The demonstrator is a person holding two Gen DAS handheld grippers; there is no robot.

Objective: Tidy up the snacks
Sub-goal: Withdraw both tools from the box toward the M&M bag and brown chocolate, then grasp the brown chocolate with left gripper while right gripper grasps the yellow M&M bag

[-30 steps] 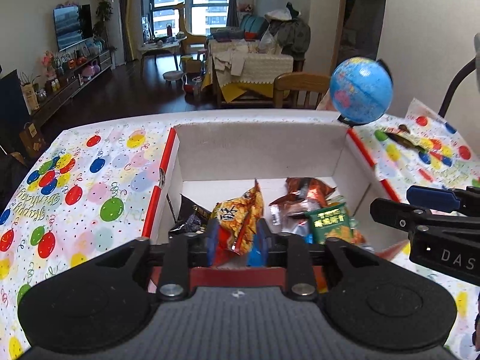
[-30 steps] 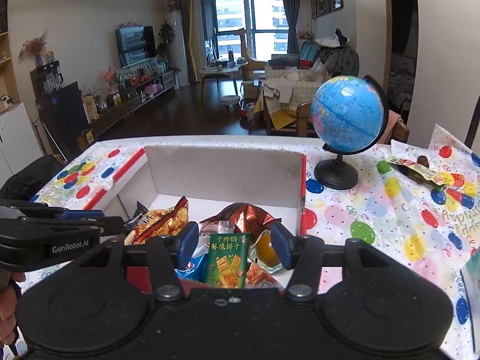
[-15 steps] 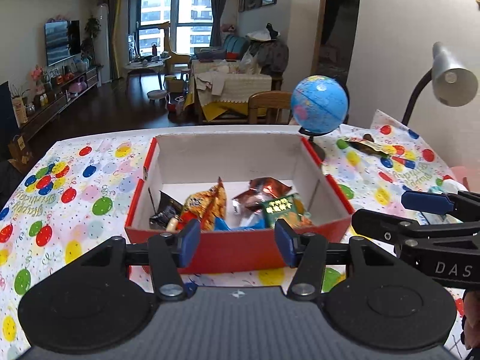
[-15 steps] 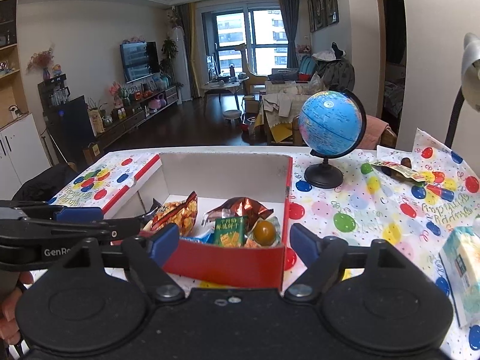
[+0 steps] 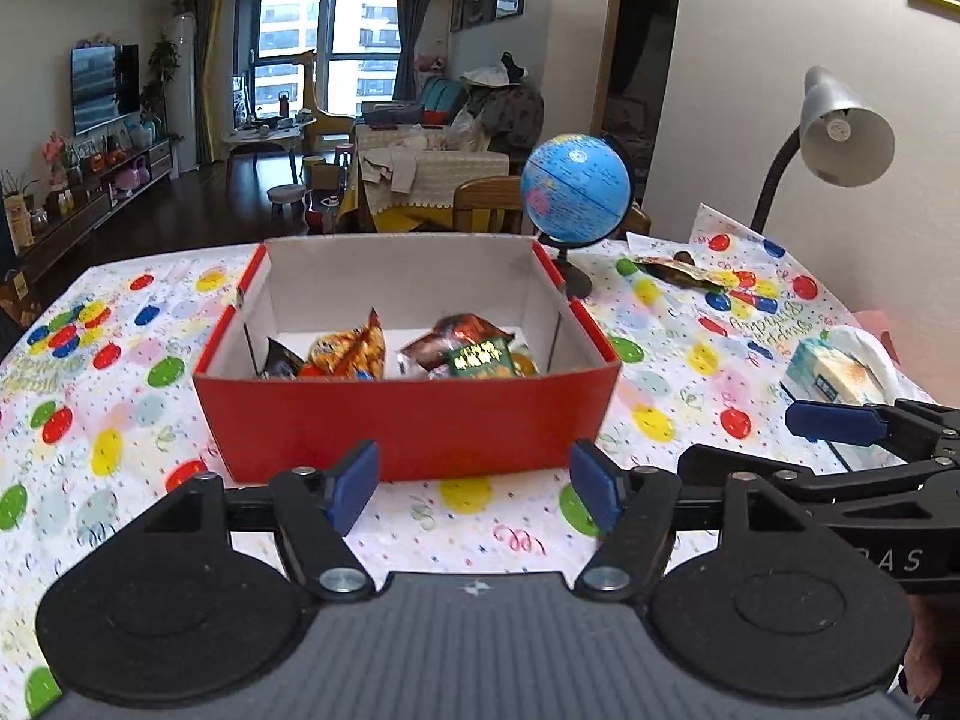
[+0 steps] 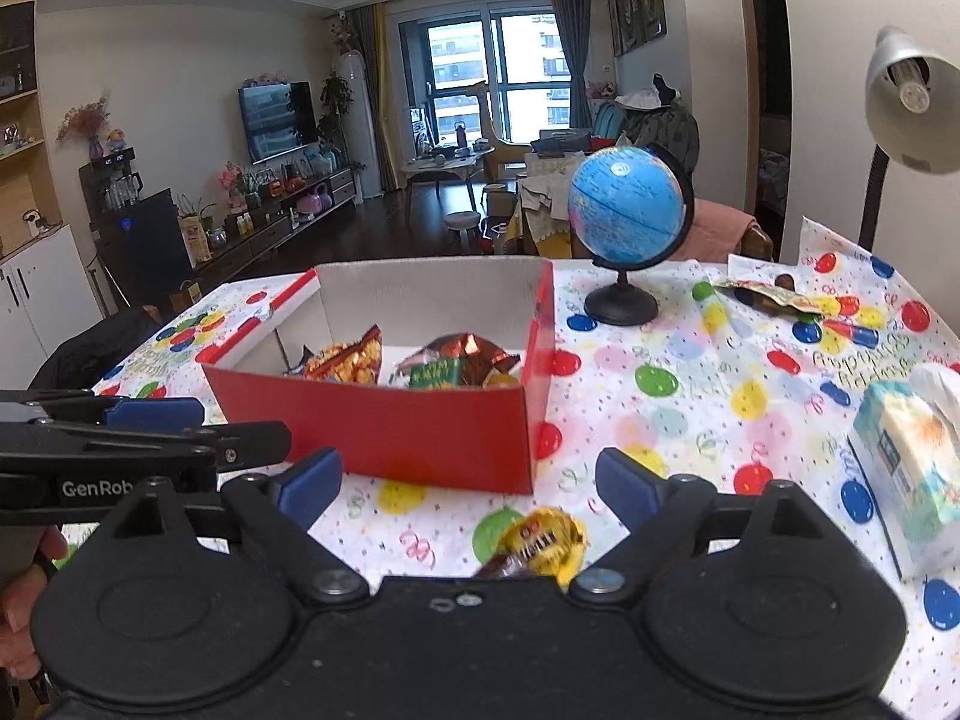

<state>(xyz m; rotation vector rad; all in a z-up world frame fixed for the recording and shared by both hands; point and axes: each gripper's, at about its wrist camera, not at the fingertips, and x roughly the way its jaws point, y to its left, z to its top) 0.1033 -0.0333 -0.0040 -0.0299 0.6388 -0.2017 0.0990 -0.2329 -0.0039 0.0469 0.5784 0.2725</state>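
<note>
The left claw (image 5: pixel 474 483) hangs short of the red box (image 5: pixel 408 420), its jaws opening with only bare tabletop (image 5: pixel 108 396) between them. The box stands straight ahead of it, its near wall crosswise to the fingers. Inside, from left to right, lie a dark packet, an orange bag (image 5: pixel 351 351), a brown foil bag and a green biscuit pack (image 5: pixel 477 357).

The right claw (image 6: pixel 468 483) hovers just right of the left one, its jaws also opening and holding nothing. The relation that matters sits under it: a yellow-wrapped candy (image 6: pixel 543 543) lies loose on the tabletop, just below and slightly right of the gap between the fingers, close to the claw's body and on the near side of the box. Its wrapper seems to run slantwise, a dark twisted end pointing lower left. The right hand is plainly the nearer one, and I judge it would need to tip down and draw back a little to straddle the candy.

Only the right wrist view shows that candy; in the left wrist view it is hidden. Both views show a flat wrapper (image 6: pixel 762 294) beyond the globe (image 6: pixel 627 213) at far right, well apart from either claw, and a tissue pack (image 6: pixel 906 474).
</note>
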